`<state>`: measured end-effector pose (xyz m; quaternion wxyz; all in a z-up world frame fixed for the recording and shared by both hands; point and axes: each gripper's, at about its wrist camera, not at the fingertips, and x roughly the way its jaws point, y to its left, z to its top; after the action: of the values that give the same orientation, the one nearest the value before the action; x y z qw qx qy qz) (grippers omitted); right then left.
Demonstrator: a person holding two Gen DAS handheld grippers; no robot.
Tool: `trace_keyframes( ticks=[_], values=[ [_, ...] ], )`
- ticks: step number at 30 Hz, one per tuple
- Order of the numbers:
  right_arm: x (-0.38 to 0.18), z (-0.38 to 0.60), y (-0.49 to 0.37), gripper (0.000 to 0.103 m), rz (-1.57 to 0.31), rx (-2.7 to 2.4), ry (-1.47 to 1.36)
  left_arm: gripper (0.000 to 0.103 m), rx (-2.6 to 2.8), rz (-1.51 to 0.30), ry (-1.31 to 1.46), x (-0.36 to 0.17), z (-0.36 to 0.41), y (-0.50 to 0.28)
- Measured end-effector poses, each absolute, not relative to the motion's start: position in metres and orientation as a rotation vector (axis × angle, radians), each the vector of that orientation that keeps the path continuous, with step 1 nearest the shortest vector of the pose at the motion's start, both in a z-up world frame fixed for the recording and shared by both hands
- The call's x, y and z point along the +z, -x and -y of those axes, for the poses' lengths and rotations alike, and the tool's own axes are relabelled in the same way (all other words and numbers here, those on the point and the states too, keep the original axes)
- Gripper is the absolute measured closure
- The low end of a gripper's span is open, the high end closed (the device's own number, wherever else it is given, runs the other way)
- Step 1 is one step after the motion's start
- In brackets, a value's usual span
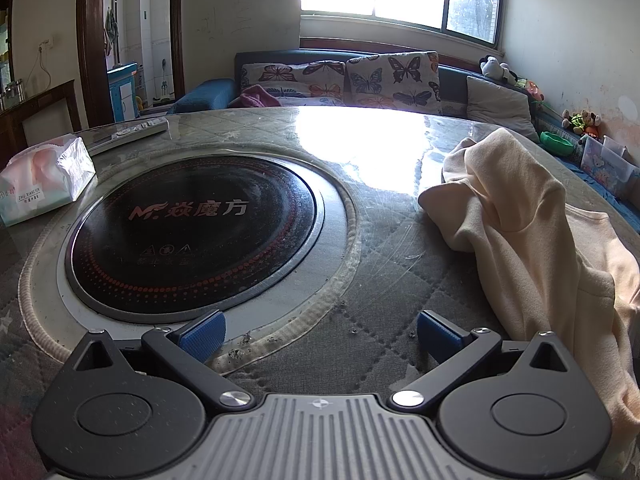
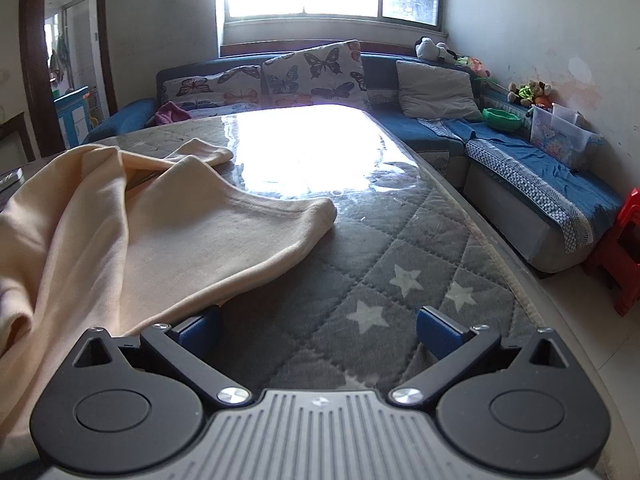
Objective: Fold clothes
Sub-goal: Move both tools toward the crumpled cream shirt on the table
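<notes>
Black round cooktop (image 1: 192, 236) in table: red logo "MF" w/ Chinese chars "焱魔方", below it 3 small warning triangles + a line of tiny chars, unreadable. Tissue pack (image 1: 44, 178) at left: "ZHU XIANG YUN", smaller print below illegible.

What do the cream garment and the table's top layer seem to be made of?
The cream garment looks like soft, matte knit, perhaps fleece: fuzzy surface, a ribbed band at its edge, limp folds. The table top looks like clear glass or plastic sheet over a quilted grey star-print cloth: it mirrors the window and shows fine scratches.
</notes>
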<state>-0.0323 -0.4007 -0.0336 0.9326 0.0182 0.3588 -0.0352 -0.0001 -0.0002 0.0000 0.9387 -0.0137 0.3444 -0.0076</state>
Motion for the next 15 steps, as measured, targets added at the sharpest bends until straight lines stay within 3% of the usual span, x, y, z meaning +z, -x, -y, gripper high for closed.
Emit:
trace_keyframes(
  ticks=[15],
  values=[
    [-0.014, 0.359, 0.093, 0.000, -0.609, 0.013, -0.020, 0.000, -0.006, -0.706, 0.001, 0.004, 0.007, 0.008]
  ],
)
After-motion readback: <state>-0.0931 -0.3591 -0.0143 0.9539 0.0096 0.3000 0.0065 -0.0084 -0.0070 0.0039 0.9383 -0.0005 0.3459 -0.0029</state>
